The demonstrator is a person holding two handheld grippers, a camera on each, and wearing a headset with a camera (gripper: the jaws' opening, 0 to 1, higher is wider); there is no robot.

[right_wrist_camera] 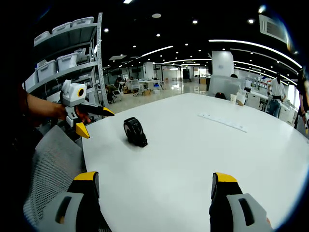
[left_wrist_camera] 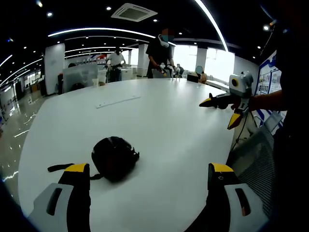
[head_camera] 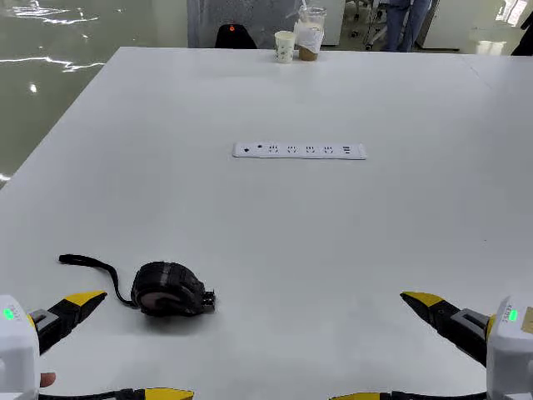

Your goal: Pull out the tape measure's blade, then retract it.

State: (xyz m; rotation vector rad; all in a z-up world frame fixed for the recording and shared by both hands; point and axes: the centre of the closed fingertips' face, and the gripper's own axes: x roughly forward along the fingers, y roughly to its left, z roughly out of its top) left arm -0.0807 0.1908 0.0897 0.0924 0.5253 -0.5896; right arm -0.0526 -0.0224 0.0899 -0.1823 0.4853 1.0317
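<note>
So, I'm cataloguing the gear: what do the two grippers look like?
They match: the left gripper and right gripper each have a white body, black jaws with yellow tips, and a green light on the body.

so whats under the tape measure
Just the white table: the tape measure lies straight on it, with its strap trailing beside it. The patch under its body is covered, so that part can't be seen.

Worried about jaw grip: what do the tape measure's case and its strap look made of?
Tape measure case: black, matte, likely rubber-coated plastic; it shows no glare. Strap: thin, limp black loop lying curved, probably woven cord or fabric; too small to confirm.
</note>
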